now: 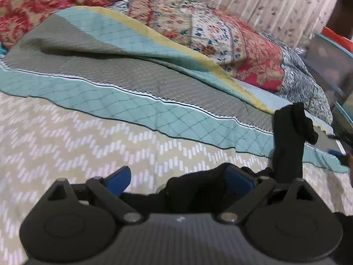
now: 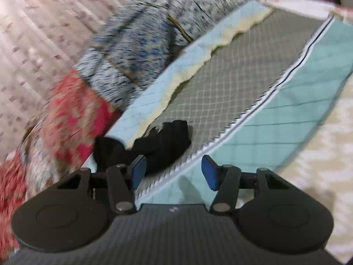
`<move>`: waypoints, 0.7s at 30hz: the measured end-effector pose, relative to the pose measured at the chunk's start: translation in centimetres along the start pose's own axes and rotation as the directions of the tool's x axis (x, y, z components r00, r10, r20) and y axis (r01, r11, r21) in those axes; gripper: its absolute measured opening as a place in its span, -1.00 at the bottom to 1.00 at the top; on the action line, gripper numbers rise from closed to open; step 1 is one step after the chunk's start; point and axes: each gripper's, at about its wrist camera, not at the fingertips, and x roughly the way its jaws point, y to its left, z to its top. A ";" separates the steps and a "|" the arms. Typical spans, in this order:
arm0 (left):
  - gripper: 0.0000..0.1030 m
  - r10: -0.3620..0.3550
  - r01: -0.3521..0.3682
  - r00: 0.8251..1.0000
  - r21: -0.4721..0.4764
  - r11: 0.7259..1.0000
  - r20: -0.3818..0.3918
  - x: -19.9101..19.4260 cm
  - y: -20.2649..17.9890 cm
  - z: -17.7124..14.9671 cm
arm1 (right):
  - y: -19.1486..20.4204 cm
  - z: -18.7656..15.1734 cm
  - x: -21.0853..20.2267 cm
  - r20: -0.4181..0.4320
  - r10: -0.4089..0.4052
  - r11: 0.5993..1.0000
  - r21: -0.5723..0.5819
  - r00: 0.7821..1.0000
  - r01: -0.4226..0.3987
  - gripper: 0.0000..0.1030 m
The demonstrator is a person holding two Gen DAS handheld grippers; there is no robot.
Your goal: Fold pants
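The black pants (image 1: 286,145) lie on the bed at the lower right of the left wrist view, one strip rising up and a bunch of cloth lying between my left fingers. My left gripper (image 1: 179,181) is open, with black cloth draped over its right blue pad (image 1: 239,182). In the right wrist view a crumpled end of the black pants (image 2: 163,141) lies on the grey quilt just ahead of the left pad. My right gripper (image 2: 174,171) is open and empty, just short of that cloth.
The bed has a beige zigzag sheet (image 1: 88,137) and a teal and grey quilt (image 1: 132,77). A red floral patchwork blanket (image 1: 220,44) is heaped behind. A curtain (image 1: 275,2) hangs at the back. A dark cabinet (image 1: 331,66) stands at the right.
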 end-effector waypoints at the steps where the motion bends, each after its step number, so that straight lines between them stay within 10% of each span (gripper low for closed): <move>1: 0.86 -0.003 0.003 1.000 0.007 1.000 -0.001 0.4 -0.2 -0.1 | -0.2 0.4 1.3 -0.011 0.005 0.999 0.038 1.000 -0.005 0.15; 5: 0.25 0.036 -0.035 0.999 0.061 0.998 -0.016 1.7 -1.2 -0.7 | 0.1 0.8 4.4 -0.006 -0.036 0.994 0.105 0.999 0.037 0.10; 7: -0.61 0.039 -0.033 0.998 0.096 0.995 -0.052 2.1 -1.9 -0.9 | 1.0 1.3 5.2 -0.013 -0.069 0.996 0.055 0.998 0.069 -0.66; 14: -0.76 0.052 -0.054 0.991 0.010 0.998 0.121 -3.9 -1.8 -0.4 | 2.1 5.0 -6.0 0.204 -0.057 0.990 -0.117 0.977 0.082 -0.75; 21: -0.77 0.049 0.002 0.967 -0.198 0.980 0.251 -11.3 1.6 -1.2 | -3.8 8.2 -21.3 0.338 -0.099 0.992 -0.046 0.936 0.121 -0.76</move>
